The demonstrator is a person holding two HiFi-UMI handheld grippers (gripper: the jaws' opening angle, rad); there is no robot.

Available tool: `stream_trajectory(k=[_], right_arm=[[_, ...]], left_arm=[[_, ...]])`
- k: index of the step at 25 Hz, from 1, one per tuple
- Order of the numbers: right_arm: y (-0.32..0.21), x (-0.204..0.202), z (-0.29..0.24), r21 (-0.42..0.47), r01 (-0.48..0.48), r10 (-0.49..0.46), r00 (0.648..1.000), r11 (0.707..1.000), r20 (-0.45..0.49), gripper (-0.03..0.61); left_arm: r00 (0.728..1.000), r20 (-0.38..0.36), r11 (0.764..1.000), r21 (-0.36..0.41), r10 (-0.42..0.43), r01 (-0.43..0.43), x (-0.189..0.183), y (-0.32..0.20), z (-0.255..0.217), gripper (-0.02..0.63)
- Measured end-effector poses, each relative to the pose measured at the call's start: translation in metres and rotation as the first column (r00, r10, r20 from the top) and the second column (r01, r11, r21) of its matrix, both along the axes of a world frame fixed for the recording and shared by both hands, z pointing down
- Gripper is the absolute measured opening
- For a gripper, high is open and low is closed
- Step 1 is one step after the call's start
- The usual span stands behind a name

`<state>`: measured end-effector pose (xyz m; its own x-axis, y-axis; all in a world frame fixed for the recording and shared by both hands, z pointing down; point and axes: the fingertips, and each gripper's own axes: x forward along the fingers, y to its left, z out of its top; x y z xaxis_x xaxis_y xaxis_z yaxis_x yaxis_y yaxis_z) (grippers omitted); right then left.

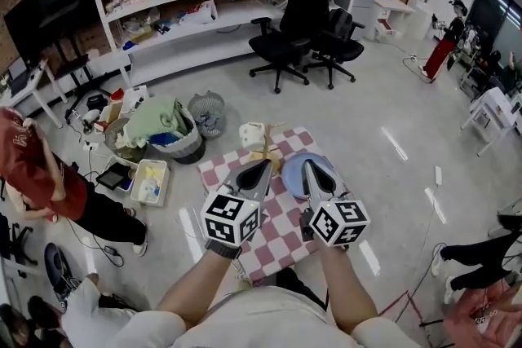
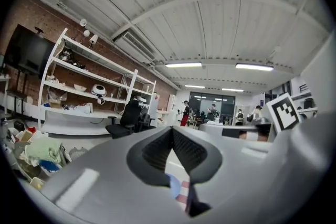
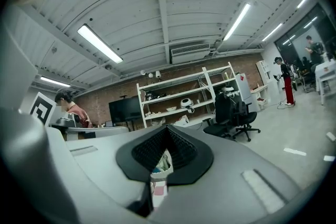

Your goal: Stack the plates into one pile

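A pale blue plate (image 1: 291, 175) lies on a small table covered by a red-and-white checkered cloth (image 1: 277, 232). My two grippers are held side by side above the table, pointing away from me. The left gripper (image 1: 265, 165) sits just left of the plate and the right gripper (image 1: 313, 165) over the plate's right part. Both are shut with nothing between the jaws. In the left gripper view, a sliver of the blue plate (image 2: 174, 186) shows below the closed left gripper (image 2: 171, 130). The right gripper (image 3: 167, 128) points level toward the shelves.
A white container (image 1: 252, 134) and a wooden piece (image 1: 266, 152) stand at the table's far edge. On the floor to the left are a basket of clothes (image 1: 159, 130), a wire basket (image 1: 208, 112) and a plastic bin (image 1: 149, 181). A person in red (image 1: 33, 167) crouches far left; office chairs (image 1: 281, 45) stand ahead.
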<state>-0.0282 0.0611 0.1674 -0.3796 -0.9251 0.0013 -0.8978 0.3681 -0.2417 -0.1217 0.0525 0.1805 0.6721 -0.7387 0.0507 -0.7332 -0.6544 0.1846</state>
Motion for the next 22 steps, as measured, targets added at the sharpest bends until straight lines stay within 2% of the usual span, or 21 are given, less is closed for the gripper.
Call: stream_trajectory(k=[22], right_arm=[[0.0085,-0.0037,0.0026,-0.004,-0.002,0.002,1.0,1.0,0.004,0.009]], left_arm=[[1.0,0.005,1.0,0.007,-0.01,0.01,-0.0037,0.0069,0.0021,0.006]])
